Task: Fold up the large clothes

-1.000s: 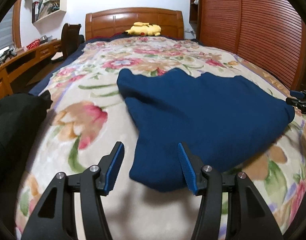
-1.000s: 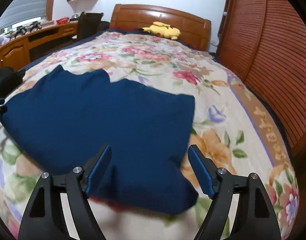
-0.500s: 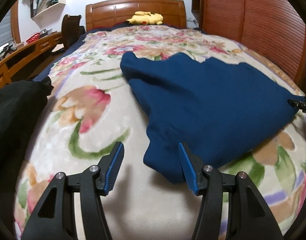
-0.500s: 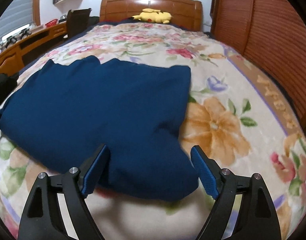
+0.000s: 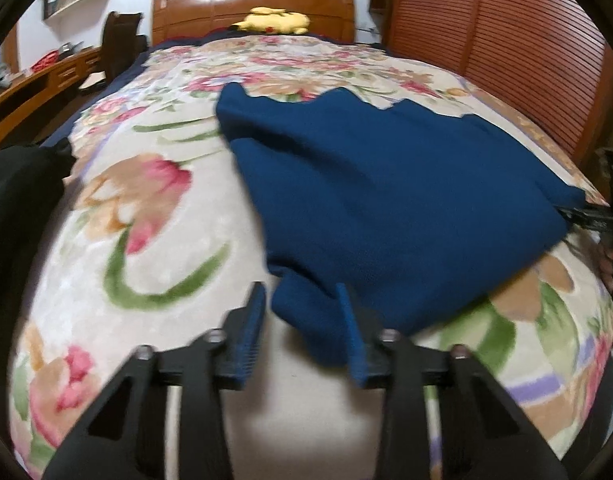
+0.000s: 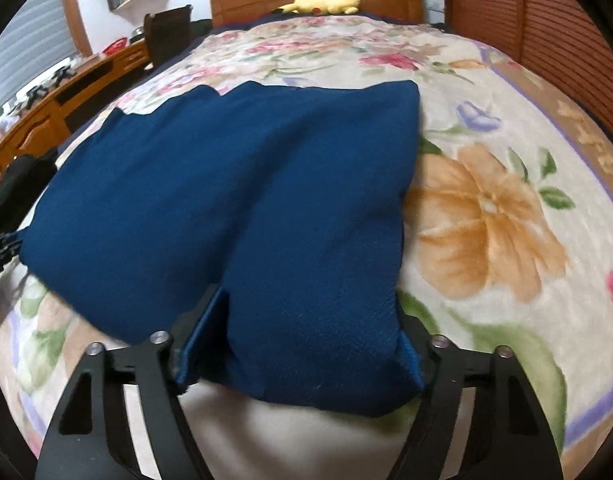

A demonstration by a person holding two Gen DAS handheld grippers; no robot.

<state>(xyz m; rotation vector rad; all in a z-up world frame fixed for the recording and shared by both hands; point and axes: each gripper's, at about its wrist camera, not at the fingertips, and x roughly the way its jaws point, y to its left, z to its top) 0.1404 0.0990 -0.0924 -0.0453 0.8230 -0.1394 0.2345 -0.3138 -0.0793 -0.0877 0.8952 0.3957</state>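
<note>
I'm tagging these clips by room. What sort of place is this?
Most likely a home bedroom: a bed with a floral blanket and wooden headboard, a yellow plush toy by it, and a wooden desk along the side.

Bare blanket [image 5: 146, 240] left of sweater [image 5: 386, 200]; louvred doors [image 5: 506, 60] hem right.

Yellow plush toy [image 5: 275, 20] against headboard [image 5: 210, 8]
</note>
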